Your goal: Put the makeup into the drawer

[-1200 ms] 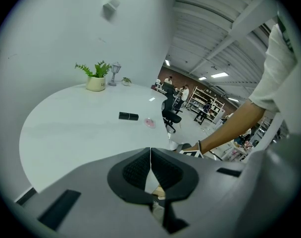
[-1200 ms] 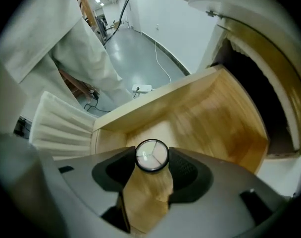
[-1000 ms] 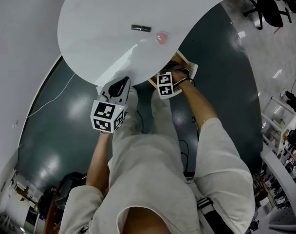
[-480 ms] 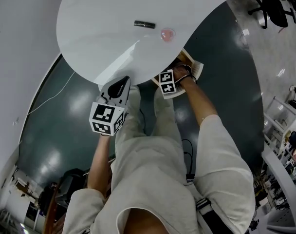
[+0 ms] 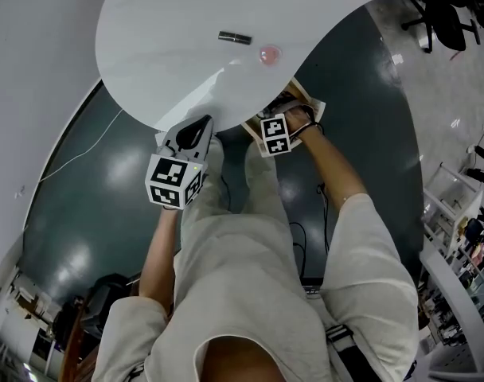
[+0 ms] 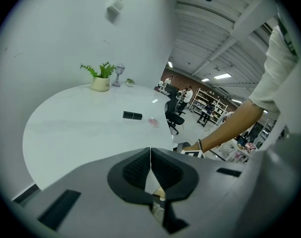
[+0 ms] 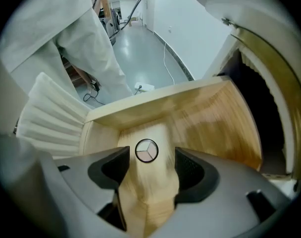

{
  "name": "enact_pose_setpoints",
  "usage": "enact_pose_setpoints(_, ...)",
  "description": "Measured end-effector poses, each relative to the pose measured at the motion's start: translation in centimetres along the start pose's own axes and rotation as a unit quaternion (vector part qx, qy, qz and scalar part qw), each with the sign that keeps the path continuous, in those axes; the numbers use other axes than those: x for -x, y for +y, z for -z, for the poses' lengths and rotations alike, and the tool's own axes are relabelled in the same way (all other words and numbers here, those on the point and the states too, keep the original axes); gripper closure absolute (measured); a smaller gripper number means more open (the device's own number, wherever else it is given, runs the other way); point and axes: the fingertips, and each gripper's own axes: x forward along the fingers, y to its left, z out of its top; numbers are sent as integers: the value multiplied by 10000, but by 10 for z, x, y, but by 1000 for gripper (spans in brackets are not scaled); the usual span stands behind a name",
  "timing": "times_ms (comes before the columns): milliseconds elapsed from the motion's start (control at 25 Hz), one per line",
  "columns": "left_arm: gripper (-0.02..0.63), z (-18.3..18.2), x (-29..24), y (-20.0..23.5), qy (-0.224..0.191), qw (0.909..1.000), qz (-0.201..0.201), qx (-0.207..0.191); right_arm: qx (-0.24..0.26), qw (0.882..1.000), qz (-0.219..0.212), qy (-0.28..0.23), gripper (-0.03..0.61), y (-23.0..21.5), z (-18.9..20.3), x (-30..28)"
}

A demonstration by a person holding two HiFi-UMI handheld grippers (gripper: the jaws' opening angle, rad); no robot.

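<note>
A round makeup compact (image 7: 147,150) with a three-part pan lies on the floor of the open wooden drawer (image 7: 215,123). My right gripper (image 7: 151,163) points straight down over it. Its jaws have just been opening and stand open, and the pads do not touch the compact. In the head view the right gripper (image 5: 275,126) hangs over the drawer (image 5: 306,99) under the table edge. A black tube (image 5: 234,37) and a small pink round item (image 5: 268,55) lie on the white table (image 5: 170,30). My left gripper (image 5: 194,131) is shut and empty at the table's near edge.
A potted plant (image 6: 100,80) and a small lamp (image 6: 120,72) stand at the table's far side. A white ribbed panel (image 7: 51,118) borders the drawer. A white cable (image 5: 83,161) runs over the dark floor, and office chairs (image 5: 445,6) stand to the right.
Little differs in the head view: the right hand stays over the drawer and the left gripper keeps its place at the table edge.
</note>
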Motion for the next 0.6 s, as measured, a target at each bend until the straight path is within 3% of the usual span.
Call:
enact_pose_setpoints(320, 601, -16, 3, -11, -69, 9999, 20, -99, -29, 9987, 392, -329, 301, 3, -11, 57)
enact_pose_setpoints(480, 601, -20, 4, -11, -92, 9999, 14, -126, -605, 9934, 636, -733, 305, -2, -20, 92)
enact_pose_setpoints(600, 601, -23, 4, -11, -128, 9998, 20, -131, -1316, 9810, 736, -1220, 312, -4, -27, 123)
